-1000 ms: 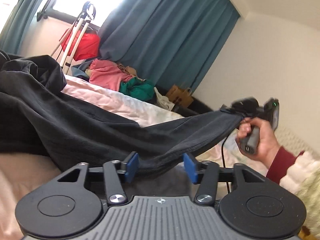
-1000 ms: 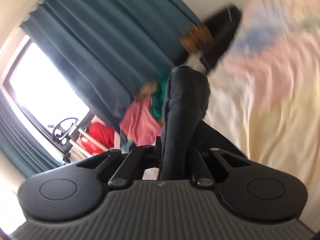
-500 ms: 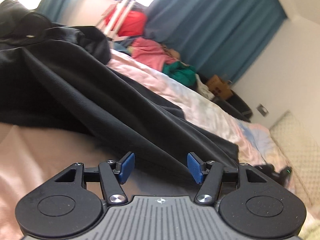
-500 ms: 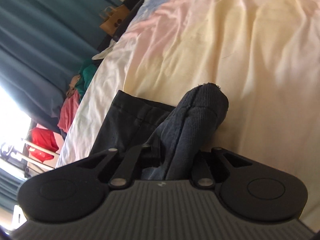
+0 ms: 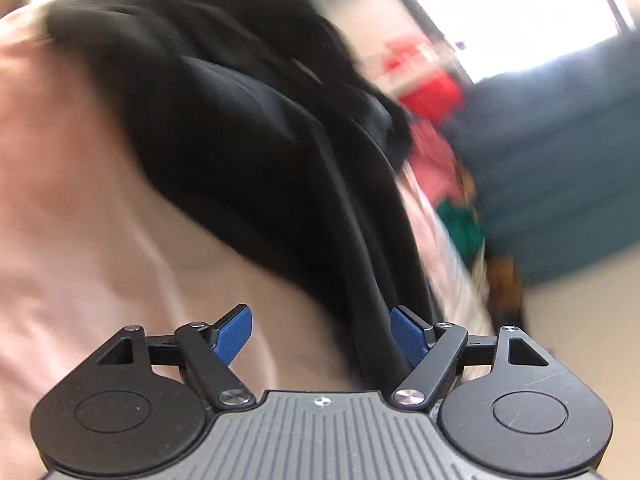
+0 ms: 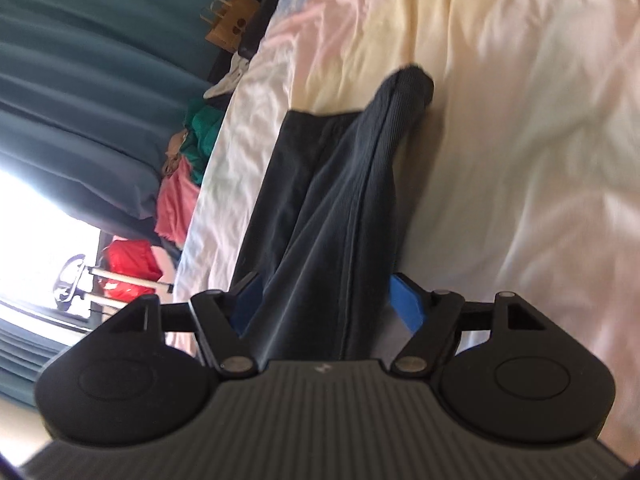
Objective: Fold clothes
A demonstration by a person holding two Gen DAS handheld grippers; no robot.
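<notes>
Both pairs of jaws are spread wide, and neither one is squeezing anything. On the right gripper (image 6: pixel 324 300), the blue pads (image 6: pixel 406 300) stand apart with a long strip of dark grey ribbed cloth trousers (image 6: pixel 340 200) running up between them; the cloth lies loose in the gap and is not pinched. I think the strip sits there because it was just laid down, so that part of the trousers can rest flat. The trousers stretch away from the right gripper across the pale pink and cream bed sheet (image 6: pixel 520 120), and the far end curls up in a small hump. On the left gripper (image 5: pixel 322 334), the blue pads (image 5: pixel 234 334) are also far apart, with pink sheet below them and one edge of the dark trousers (image 5: pixel 260 140) passing close by the pad on the right side. That picture is blurry, so small details are hard to tell. The dark cloth is heaped up high there, which makes me think this end is not folded yet. Beyond the bed are teal curtains (image 6: pixel 80 80) and a pile of pink and green clothes (image 6: pixel 188 160).
</notes>
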